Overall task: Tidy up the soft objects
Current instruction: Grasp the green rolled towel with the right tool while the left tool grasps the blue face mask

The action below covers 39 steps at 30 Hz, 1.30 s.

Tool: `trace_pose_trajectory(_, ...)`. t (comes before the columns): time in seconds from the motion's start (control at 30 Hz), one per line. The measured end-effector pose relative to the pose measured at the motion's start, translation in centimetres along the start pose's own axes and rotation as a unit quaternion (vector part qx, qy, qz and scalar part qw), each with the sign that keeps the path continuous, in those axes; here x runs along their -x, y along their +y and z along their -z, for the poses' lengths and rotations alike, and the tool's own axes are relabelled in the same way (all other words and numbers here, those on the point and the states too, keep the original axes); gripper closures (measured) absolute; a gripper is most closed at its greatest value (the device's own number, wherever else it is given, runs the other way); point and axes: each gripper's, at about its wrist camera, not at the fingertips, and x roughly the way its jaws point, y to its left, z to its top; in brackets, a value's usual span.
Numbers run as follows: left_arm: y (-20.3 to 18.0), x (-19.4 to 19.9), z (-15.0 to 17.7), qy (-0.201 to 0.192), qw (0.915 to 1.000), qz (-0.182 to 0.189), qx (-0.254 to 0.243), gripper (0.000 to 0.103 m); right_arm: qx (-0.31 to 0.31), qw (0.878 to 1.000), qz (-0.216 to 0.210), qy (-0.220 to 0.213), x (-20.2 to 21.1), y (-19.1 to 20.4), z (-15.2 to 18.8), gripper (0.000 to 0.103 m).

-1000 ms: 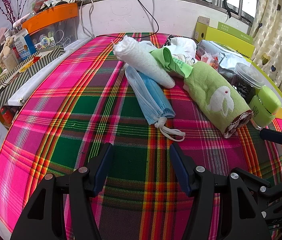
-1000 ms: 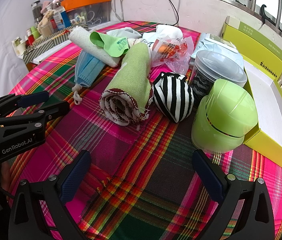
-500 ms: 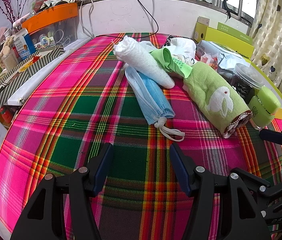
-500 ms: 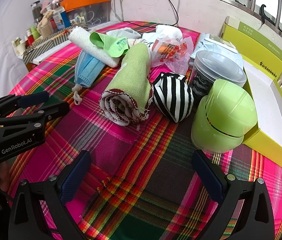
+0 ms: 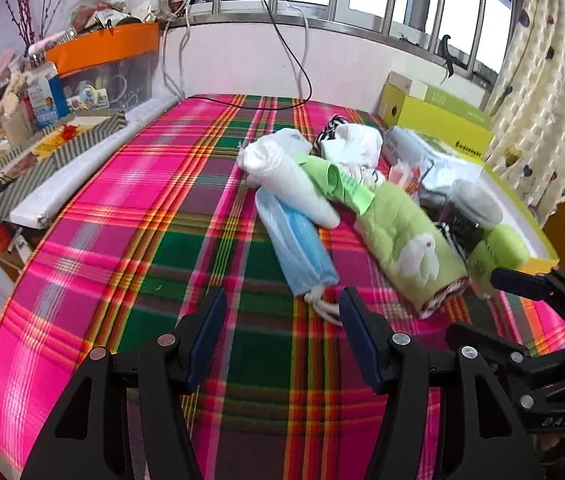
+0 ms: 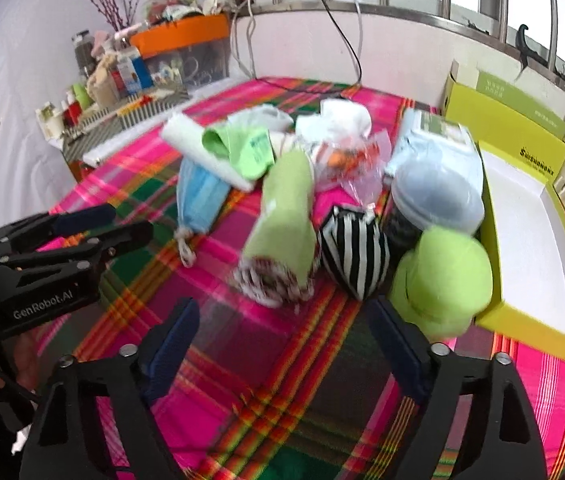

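A pile of soft things lies on the plaid tablecloth point(image 5: 130, 264): a rolled green towel with a white rabbit point(image 5: 406, 240) point(image 6: 286, 216), a blue face mask point(image 5: 302, 248) point(image 6: 198, 196), a white rolled towel point(image 5: 290, 176), a light green cloth point(image 6: 242, 148) and a black-and-white striped pouch point(image 6: 354, 252). My left gripper point(image 5: 282, 320) point(image 6: 110, 226) is open just short of the mask's ear loop, holding nothing. My right gripper point(image 6: 282, 320) point(image 5: 494, 308) hovers before the green towel and striped pouch. Its jaws are closing with only cloth-covered table between them.
A lime green lidded container point(image 6: 442, 280) and a clear jar point(image 6: 434, 196) stand right of the pouch. An open yellow-green box point(image 6: 530, 240) lies along the right edge. Cluttered shelves and an orange-lidded bin point(image 5: 102, 48) line the far left. Cables hang from the window sill.
Both views have tipped upward, so the pile now sits lower in frame and closer to the fingers. The right gripper's jaws have narrowed. The left jaws keep their width.
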Motion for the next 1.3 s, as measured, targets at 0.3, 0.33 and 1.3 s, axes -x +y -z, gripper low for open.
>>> trace_pose_trajectory(0.3,1.0,-1.9,-2.3,0.013,0.9986,0.043,0.027,0.044,-0.002,1.0,-0.012,-0.008,-1.1,0.1,-2.7,0.041)
trace_pose_trajectory(0.33,1.0,-2.1,-2.5,0.013,0.9984,0.046,0.029,0.044,-0.002,1.0,-0.013,-0.007,-1.3,0.0,-2.9,0.044)
trace_pose_trajectory(1.3,2.4,-4.2,-2.9,0.021,0.9978,0.045,0.043,0.089,0.025,0.999,-0.021,-0.007,-1.9,0.7,-3.5,0.083)
